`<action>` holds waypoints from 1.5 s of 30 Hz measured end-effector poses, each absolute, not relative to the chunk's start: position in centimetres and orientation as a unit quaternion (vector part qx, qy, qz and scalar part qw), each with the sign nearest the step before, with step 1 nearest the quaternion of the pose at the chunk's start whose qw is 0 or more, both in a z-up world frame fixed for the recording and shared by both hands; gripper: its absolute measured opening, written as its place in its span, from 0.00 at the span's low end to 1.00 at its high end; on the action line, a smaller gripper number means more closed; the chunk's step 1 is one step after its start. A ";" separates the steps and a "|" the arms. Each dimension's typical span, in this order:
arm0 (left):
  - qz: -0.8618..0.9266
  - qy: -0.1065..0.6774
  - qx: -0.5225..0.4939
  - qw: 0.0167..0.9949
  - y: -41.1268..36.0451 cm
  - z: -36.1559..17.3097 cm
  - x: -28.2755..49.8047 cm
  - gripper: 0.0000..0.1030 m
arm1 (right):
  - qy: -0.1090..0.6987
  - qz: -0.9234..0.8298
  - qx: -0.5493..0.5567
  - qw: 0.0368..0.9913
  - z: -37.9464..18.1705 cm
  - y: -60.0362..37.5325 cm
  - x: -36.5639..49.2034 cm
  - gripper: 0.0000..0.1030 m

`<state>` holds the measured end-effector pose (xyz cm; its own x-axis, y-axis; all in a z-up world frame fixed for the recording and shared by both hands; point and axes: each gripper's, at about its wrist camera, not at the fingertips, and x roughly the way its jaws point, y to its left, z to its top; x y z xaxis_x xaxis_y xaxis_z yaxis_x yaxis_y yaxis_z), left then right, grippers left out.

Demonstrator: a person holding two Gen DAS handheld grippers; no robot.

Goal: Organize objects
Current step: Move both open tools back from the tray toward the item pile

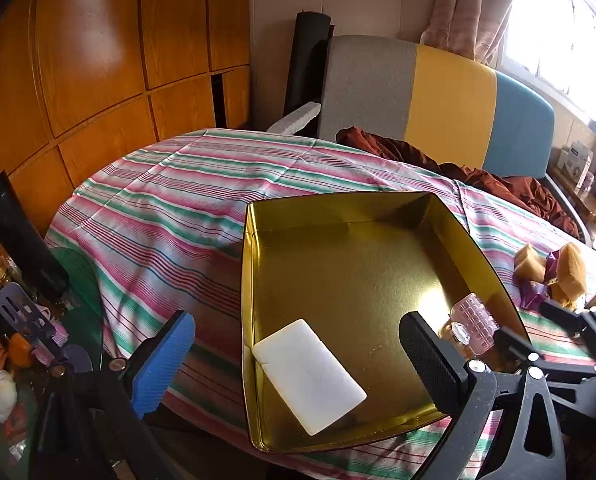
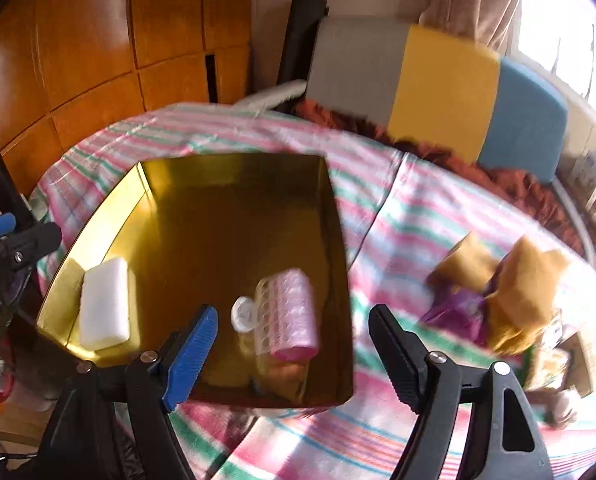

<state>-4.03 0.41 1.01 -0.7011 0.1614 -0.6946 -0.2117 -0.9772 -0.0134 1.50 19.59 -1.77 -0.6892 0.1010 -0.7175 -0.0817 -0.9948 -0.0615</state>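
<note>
A pink ribbed bottle (image 2: 288,316) lies on its side in the gold tin (image 2: 238,208), just ahead of the right gripper (image 2: 294,356), whose fingers stand apart, empty. It looks light, rigid and slick; best gripped across its body. The left gripper (image 1: 298,360) gapes empty over a white block (image 1: 309,376).

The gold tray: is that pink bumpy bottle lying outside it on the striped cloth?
No. The pink bottle lies inside the gold tray, near its right wall, with the white block by the left wall.
</note>
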 end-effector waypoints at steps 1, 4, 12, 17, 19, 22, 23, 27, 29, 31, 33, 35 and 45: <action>0.922 0.037 -0.373 0.100 0.6 1.0 -4.0 1.00 | -0.023 0.927 -0.371 0.058 -1.3 19.4 1.9 0.77; 0.923 0.043 -0.368 0.103 1.1 1.2 -3.7 1.00 | -0.045 0.942 -0.323 0.082 -0.2 19.3 2.9 0.78; 0.927 0.063 -0.351 0.114 2.5 2.0 -3.0 1.00 | -0.025 0.937 -0.335 0.098 -0.2 21.5 2.4 0.80; 0.927 0.071 -0.347 0.123 3.7 2.4 -2.8 1.00 | -0.016 0.934 -0.338 0.113 -0.1 22.6 2.8 0.80; 0.927 0.076 -0.345 0.128 4.2 2.6 -2.7 1.00 | -0.012 0.933 -0.341 0.117 -0.1 23.2 2.9 0.80; 0.927 0.081 -0.342 0.135 5.0 2.8 -2.4 1.00 | -0.005 0.933 -0.339 0.122 0.4 24.4 3.3 0.80; 0.926 0.086 -0.340 0.137 5.4 2.9 -2.4 1.00 | -0.005 0.932 -0.338 0.127 0.6 24.8 3.4 0.80; 0.926 0.097 -0.334 0.148 6.8 3.4 -2.2 1.00 | 0.000 0.933 -0.329 0.147 1.6 27.1 4.0 0.80; 0.925 0.102 -0.332 0.155 7.6 3.5 -2.3 1.00 | 0.008 0.932 -0.324 0.159 2.2 28.7 4.4 0.80; 0.923 0.109 -0.330 0.163 8.5 3.7 -2.2 1.00 | 0.014 0.931 -0.322 0.173 2.5 30.3 4.7 0.81; 0.921 0.117 -0.328 0.173 9.6 3.8 -2.2 1.00 | 0.021 0.929 -0.321 0.184 2.8 32.1 4.9 0.81; 0.918 0.120 -0.328 0.185 10.6 3.8 -2.2 1.00 | 0.029 0.927 -0.319 0.198 3.0 34.0 5.3 0.81; 0.877 0.116 -0.366 0.288 16.7 3.1 -2.8 1.00 | 0.148 0.891 -0.304 0.301 1.8 46.1 8.8 0.84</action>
